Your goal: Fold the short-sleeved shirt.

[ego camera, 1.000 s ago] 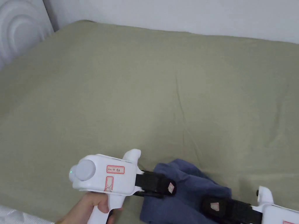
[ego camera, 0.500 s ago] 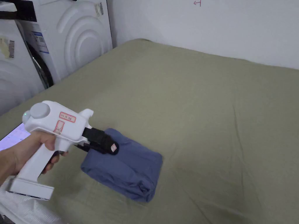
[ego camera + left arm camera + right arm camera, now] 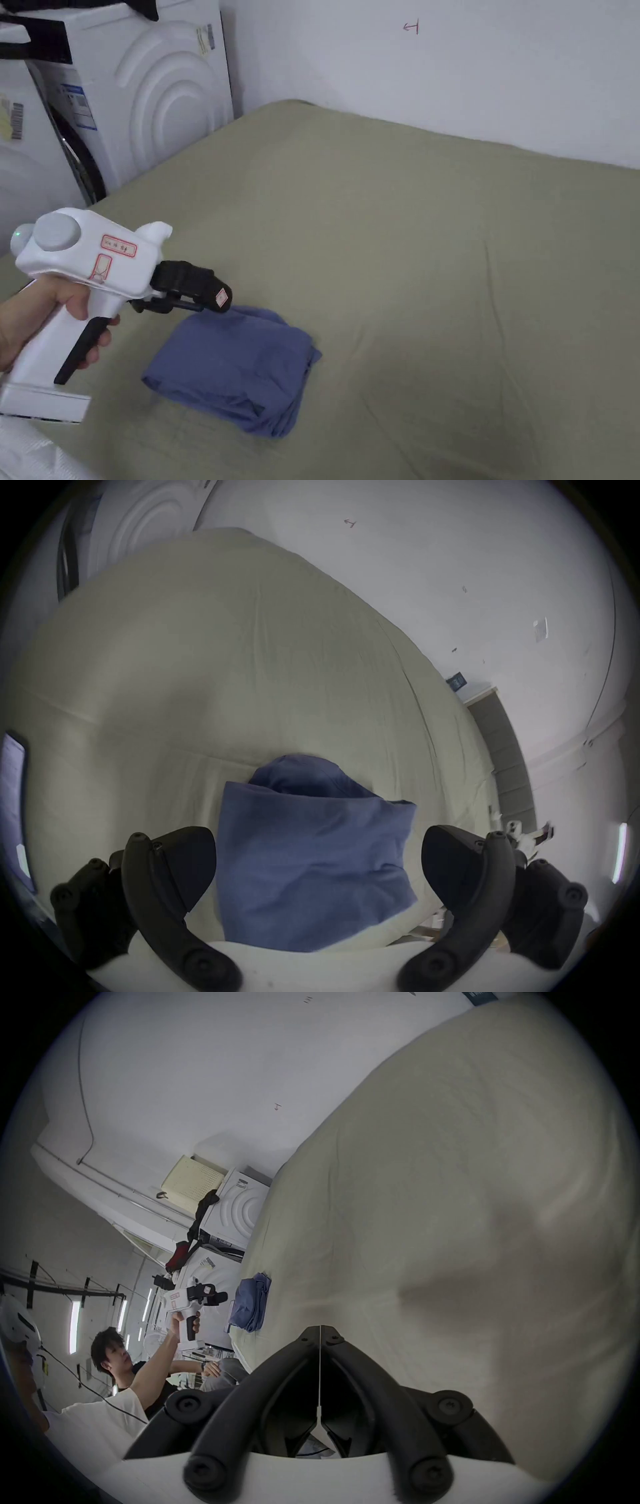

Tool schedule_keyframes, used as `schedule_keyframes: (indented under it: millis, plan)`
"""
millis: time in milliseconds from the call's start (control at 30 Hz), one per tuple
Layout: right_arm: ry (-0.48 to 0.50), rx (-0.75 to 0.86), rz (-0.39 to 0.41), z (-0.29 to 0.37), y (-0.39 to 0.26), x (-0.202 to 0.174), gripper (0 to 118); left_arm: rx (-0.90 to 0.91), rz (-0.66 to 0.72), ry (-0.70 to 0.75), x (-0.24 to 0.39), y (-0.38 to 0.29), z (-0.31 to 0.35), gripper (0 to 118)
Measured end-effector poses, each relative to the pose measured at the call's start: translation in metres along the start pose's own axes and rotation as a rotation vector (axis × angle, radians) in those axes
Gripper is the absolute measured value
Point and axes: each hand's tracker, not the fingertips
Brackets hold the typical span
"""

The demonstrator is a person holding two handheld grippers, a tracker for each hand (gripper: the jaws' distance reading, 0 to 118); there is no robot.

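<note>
Shirt: blue, short-sleeved, folded into a compact bundle. We note it lying on the olive-green sheet near the left edge of the bed, thick layered edges turned toward the right in the head view.

Left gripper: white body held in the left hand, raised just above the bundle's far-left corner. In the left gripper view its two black jaws stand spread wide, the shirt lying between and beyond them; neither jaw presses on the cloth.

Right gripper: seen in its own view, jaws pressed together tip to tip with nothing between them, pointing over a bare stretch of sheet, well apart from the shirt. That view also catches the left gripper farther off, just beside the bundle.

Surroundings: white washing machines stand beside the bed at the left, a white wall behind. A second person sits beyond the bed's edge in the right gripper view.
</note>
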Motion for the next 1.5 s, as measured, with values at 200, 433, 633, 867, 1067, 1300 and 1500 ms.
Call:
schedule_keyframes:
  millis: [200,433,633,867,1067,1300,1500]
  plan:
    - [-0.199,0.167,0.218,0.038,0.019,-0.05,2,0.259,-0.064,-0.051,0.155,-0.033,0.005,0]
    - [-0.615,0.473,0.562,0.09,0.026,-0.14,2,0.642,-0.247,0.0,0.355,-0.061,-0.001,0]
    - [-0.772,0.662,0.687,0.123,0.013,-0.172,2,0.92,-0.33,0.221,0.467,-0.088,-0.002,0]
    - [-0.808,0.726,0.712,0.149,-0.001,-0.171,2,0.945,-0.369,0.266,0.483,-0.1,0.011,0]
    - [-0.793,0.754,0.674,0.16,0.001,-0.171,2,0.955,-0.391,0.281,0.488,-0.098,0.024,0]
    - [-0.787,0.766,0.694,0.159,0.0,-0.177,3,0.967,-0.372,0.276,0.49,-0.102,0.023,0]
    - [-0.783,0.813,0.701,0.159,-0.001,-0.174,118,0.961,-0.375,0.285,0.478,-0.106,0.036,118]
